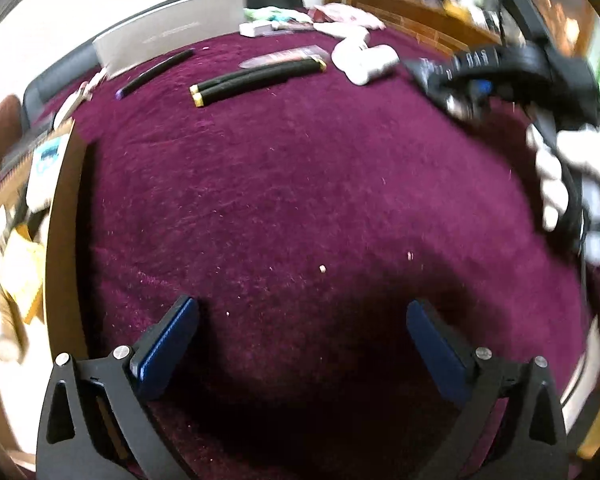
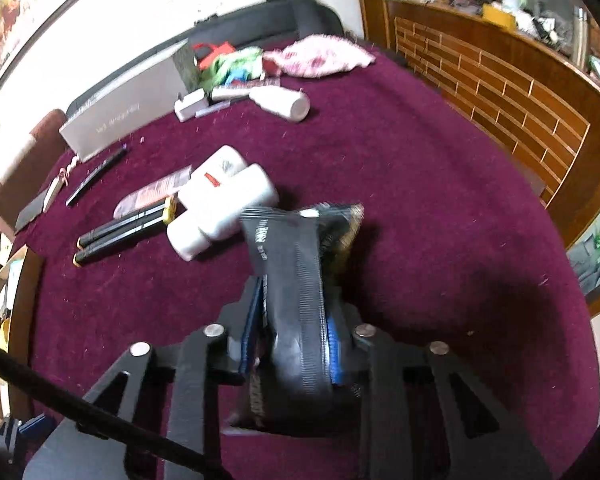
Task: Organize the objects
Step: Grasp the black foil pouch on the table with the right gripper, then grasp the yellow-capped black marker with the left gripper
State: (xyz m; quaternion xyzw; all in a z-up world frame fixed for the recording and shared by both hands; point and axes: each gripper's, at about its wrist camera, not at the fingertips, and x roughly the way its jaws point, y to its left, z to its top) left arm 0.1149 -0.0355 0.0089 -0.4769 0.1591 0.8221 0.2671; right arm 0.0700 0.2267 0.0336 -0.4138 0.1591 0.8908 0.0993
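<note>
My right gripper (image 2: 296, 320) pinches a black pouch (image 2: 300, 272) by its lower part, clear of the maroon cloth (image 2: 440, 200), so I judge I'm carrying it to a spot (which one I can't tell). My left gripper (image 1: 302, 340) is spread wide over bare cloth, holding nothing, free for the next pick. Beyond lie two black markers (image 2: 120, 232) side by side, three white bottles (image 2: 224, 204) clustered together, then one grey box (image 2: 128, 116).

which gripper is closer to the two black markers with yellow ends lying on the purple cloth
Right, probably. The right gripper, shut on a black pouch, sits just short of the black markers. The left gripper, open and empty, has bare cloth between.
</note>
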